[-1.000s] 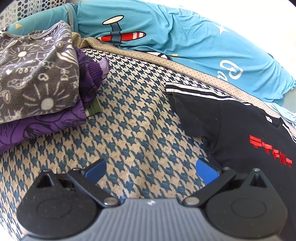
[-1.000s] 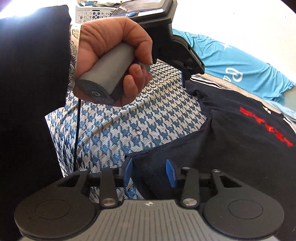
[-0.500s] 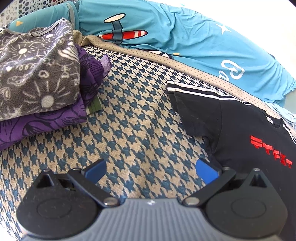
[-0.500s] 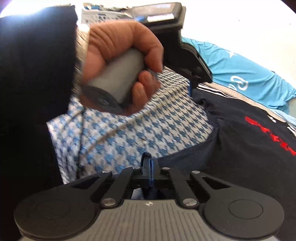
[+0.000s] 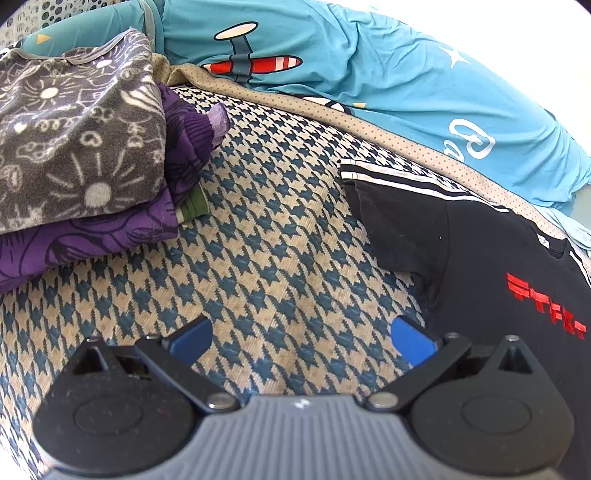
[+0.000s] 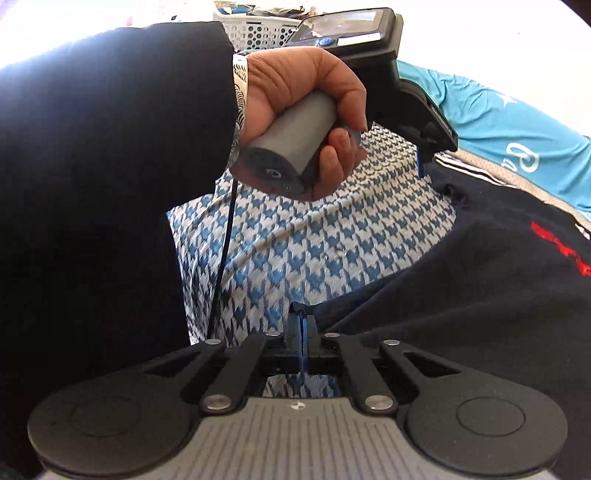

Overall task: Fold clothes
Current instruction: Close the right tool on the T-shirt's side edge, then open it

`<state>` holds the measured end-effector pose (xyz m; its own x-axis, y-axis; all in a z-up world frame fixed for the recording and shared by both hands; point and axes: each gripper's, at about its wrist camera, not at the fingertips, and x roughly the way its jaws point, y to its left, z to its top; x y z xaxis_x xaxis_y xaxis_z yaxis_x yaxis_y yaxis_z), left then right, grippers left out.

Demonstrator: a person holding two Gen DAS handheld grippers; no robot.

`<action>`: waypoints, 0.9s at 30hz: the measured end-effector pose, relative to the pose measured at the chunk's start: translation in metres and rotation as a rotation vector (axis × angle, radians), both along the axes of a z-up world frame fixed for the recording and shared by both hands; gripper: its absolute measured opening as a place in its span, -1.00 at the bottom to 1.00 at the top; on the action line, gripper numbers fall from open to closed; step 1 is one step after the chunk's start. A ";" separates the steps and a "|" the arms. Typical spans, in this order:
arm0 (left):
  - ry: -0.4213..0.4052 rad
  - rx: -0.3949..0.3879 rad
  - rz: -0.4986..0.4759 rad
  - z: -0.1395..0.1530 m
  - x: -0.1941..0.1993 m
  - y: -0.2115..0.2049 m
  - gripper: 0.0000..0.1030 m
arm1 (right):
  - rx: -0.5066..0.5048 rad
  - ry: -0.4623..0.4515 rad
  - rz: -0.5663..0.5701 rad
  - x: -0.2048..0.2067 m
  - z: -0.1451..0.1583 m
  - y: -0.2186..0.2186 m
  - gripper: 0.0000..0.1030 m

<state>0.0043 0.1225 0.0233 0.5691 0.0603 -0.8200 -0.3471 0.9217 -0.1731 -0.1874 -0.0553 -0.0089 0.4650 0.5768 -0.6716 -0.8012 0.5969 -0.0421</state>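
Right gripper (image 6: 302,325) pinched shut on tee (image 6: 461,314) hem, left gripper (image 5: 301,338) wide and empty; thin bite, could slip out on lift.

- The black T-shirt (image 5: 480,240) runs off the right edge of the left wrist view; its far sleeve and hem are out of sight.
- Whether the right gripper (image 6: 302,332) pinches the shirt's edge cannot be told: its pads meet just beside the cloth.
- The dark sleeve (image 6: 110,184) hides the bed left of the T-shirt.
- Under the purple garment (image 5: 92,240), only a green corner (image 5: 194,210) shows.
- The basket (image 6: 258,31) beyond the hand (image 6: 303,110) is too small to tell its contents.
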 end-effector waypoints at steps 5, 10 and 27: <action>0.005 0.008 0.001 -0.002 0.003 -0.002 1.00 | 0.109 0.066 -0.037 0.008 0.011 -0.015 -0.94; -0.010 -0.004 -0.037 -0.003 0.004 -0.009 1.00 | 0.186 0.075 -0.065 0.012 0.020 -0.011 -0.94; -0.008 -0.041 -0.099 -0.019 0.024 -0.046 1.00 | 0.120 0.116 -0.006 0.002 0.006 -0.016 -0.80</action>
<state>0.0279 0.0764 0.0048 0.5769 -0.0300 -0.8162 -0.2532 0.9435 -0.2136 -0.1852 -0.0708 -0.0031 0.3917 0.6536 -0.6476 -0.7931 0.5967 0.1225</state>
